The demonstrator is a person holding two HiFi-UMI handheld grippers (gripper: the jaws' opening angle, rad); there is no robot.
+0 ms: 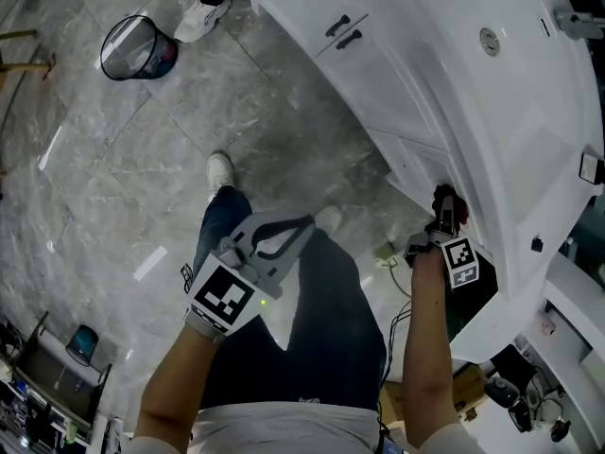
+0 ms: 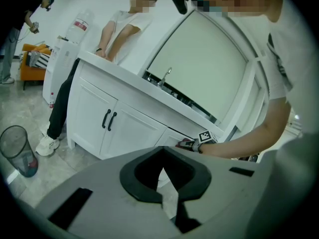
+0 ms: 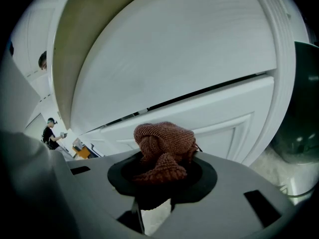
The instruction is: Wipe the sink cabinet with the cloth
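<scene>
The white sink cabinet (image 1: pixel 397 74) fills the upper right of the head view. My right gripper (image 1: pixel 444 218) is shut on a bunched reddish-brown cloth (image 1: pixel 446 202) and holds it against the cabinet's lower front panel. In the right gripper view the cloth (image 3: pixel 164 151) bulges from between the jaws, close to a white panelled door (image 3: pixel 209 118). My left gripper (image 1: pixel 284 237) hangs over my legs, away from the cabinet, shut with nothing in it. From the left gripper view the cabinet front (image 2: pixel 134 128) and the right gripper (image 2: pixel 197 144) at it are visible.
A mesh waste bin (image 1: pixel 137 47) stands on the grey marble floor at upper left. Another person (image 2: pixel 119 34) stands at the cabinet's far end, one shoe (image 1: pixel 201 17) near the bin. Black door handles (image 1: pixel 345 29) stick out. A faucet (image 2: pixel 164 77) rises from the counter.
</scene>
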